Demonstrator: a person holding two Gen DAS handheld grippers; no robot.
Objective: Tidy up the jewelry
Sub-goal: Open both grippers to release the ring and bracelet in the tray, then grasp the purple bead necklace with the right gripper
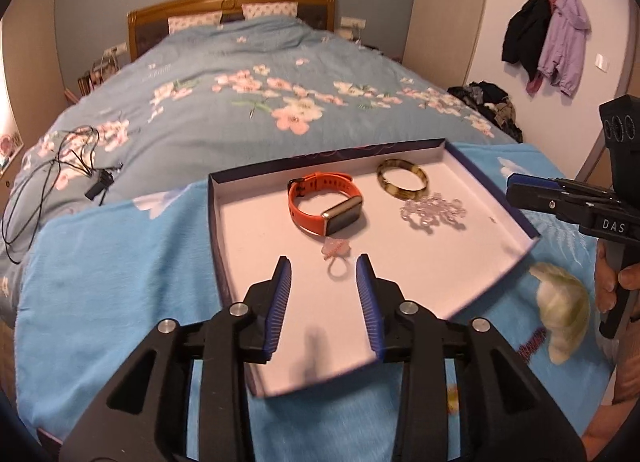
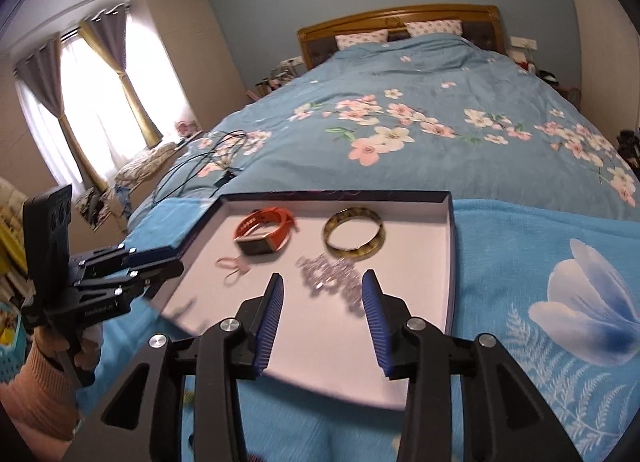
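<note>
A shallow dark-rimmed box with a white floor lies on a blue blanket. In it are an orange smartwatch, a tortoiseshell bangle, a clear crystal bracelet and a small pink ring. My left gripper is open and empty, just short of the pink ring. My right gripper is open and empty, over the crystal bracelet.
The box sits on a blue floral blanket at the foot of a bed. A pale green object lies right of the box. Black cables lie on the duvet to the left.
</note>
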